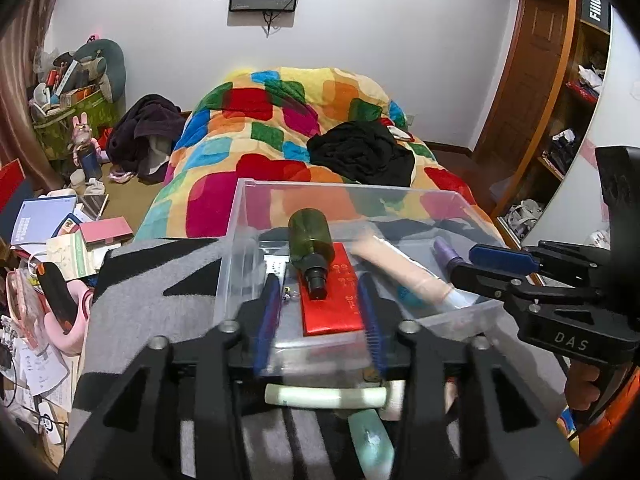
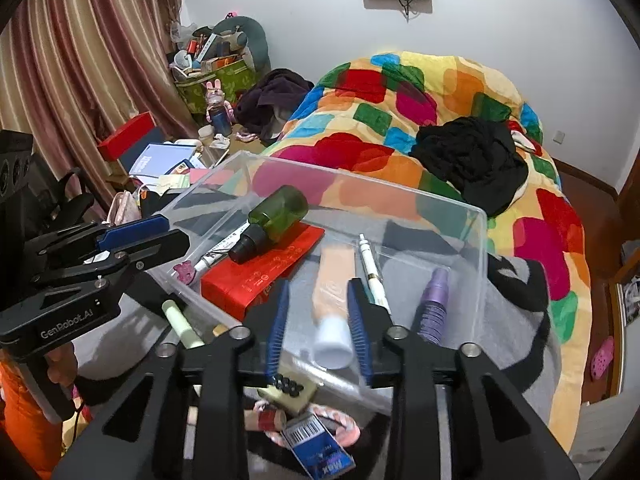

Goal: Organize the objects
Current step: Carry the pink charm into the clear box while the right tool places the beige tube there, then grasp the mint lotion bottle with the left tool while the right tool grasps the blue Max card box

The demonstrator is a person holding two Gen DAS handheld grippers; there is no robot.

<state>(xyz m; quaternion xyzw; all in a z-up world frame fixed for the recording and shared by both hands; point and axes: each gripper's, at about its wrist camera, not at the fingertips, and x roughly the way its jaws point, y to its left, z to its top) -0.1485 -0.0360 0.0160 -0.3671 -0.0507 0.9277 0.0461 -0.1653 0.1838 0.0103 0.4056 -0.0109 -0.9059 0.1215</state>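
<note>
Left wrist view: left gripper (image 1: 320, 300) jaws parted, gripping nothing; green bottle (image 1: 312, 246) lies at 12 o'clock just past the tips, cap toward the camera, on a red box (image 1: 332, 312) inside the clear bin (image 1: 240, 224). Right gripper (image 1: 486, 266) enters at 3 o'clock.

Right wrist view: right gripper (image 2: 318, 320) jaws parted, beige tube (image 2: 334, 280) between them, white cap nearest; pads not seen pressing. White pen (image 2: 372, 270) at 1 o'clock, purple bottle (image 2: 434, 302) at 2 o'clock, bed (image 2: 440, 92) beyond.

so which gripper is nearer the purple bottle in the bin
Right. The right gripper straddles the peach tube next to the purple bottle; the left gripper is farther off, over the red box.
</note>
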